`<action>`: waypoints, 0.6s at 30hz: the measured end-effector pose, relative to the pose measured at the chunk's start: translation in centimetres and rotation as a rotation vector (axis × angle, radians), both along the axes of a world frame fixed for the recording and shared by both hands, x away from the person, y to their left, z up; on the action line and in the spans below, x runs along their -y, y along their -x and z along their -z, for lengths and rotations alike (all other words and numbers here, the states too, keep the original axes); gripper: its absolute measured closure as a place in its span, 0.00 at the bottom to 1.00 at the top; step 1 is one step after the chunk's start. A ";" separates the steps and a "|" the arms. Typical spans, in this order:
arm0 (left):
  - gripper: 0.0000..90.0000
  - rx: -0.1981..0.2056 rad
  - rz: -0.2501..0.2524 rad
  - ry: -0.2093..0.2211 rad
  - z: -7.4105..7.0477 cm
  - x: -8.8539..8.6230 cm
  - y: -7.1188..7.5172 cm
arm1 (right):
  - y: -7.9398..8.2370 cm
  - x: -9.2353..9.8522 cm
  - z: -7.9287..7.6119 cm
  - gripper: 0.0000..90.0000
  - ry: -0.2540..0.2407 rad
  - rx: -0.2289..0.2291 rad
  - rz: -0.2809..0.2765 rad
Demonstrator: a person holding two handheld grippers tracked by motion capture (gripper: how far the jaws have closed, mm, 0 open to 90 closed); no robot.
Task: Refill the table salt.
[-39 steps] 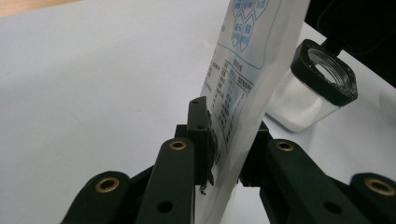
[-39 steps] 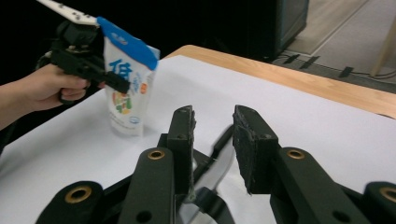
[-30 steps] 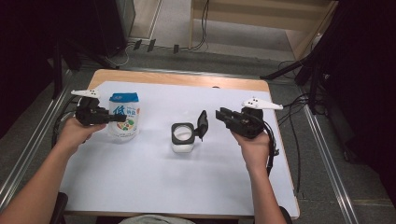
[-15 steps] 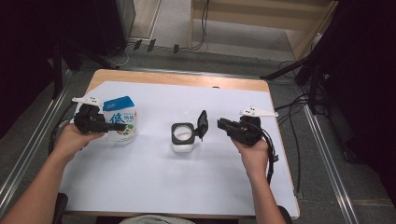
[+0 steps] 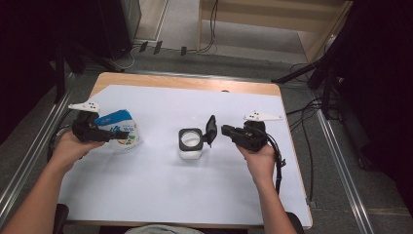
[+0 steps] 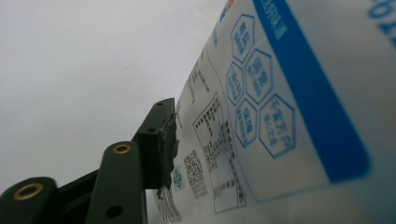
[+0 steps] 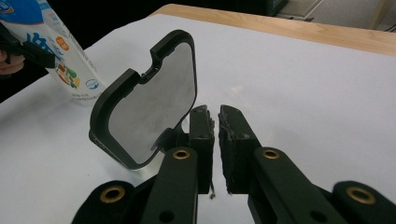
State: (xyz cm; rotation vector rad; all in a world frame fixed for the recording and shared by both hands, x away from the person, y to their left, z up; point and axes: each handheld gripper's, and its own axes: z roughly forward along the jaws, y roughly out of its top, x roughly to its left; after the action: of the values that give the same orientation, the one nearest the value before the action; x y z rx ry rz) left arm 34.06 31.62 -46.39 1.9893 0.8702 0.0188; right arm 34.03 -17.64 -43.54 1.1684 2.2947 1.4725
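— White and blue, one milk pouch [image 5: 119, 130] stands left of the single lidded container [image 5: 190, 143], long axis upright, top tipped toward the left gripper [image 5: 118, 136].
— Gripped?
— Its jaws have just been opening, pouch between them. The right gripper [image 7: 214, 116] has closed, pads together beside the raised black lid [image 7: 147, 100].
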 end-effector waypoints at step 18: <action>0.37 -0.002 -0.058 -0.015 -0.1 -1.5 2.7 | -0.2 -1.2 -0.2 1.00 -0.025 -0.025 -0.074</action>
State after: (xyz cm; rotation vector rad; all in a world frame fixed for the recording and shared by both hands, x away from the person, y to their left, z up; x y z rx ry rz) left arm 31.33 33.17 -46.25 1.9778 0.9317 0.0563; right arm 34.22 -16.40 -43.37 1.1263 2.3659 1.5252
